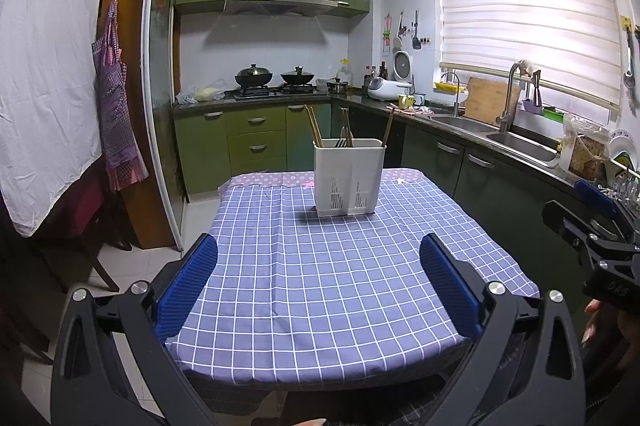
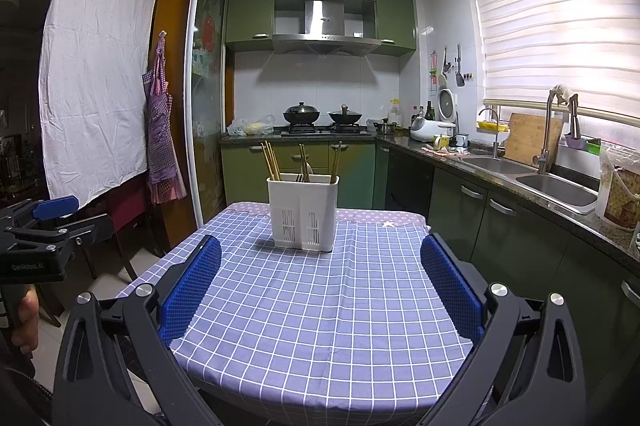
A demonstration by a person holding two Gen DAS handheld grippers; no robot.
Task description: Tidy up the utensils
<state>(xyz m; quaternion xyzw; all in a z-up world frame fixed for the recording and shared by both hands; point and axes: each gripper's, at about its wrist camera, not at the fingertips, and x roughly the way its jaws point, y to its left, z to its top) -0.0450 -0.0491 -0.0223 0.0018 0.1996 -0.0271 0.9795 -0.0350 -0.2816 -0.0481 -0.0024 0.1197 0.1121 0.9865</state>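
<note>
Hovering over near bench edge | left gripper [image 1: 318, 282] and right gripper [image 2: 320, 284] held wide open, nothing gripped, likely staged for reaching | utensil holder [image 1: 349, 178] stood upright mid-bench, chopsticks [image 1: 314, 126] already sorted inside compartments

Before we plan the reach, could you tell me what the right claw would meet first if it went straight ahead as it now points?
Probably the white utensil holder, standing on the checked tablecloth ahead of the open right claw; nothing shows between them, though depth is unclear.
</note>
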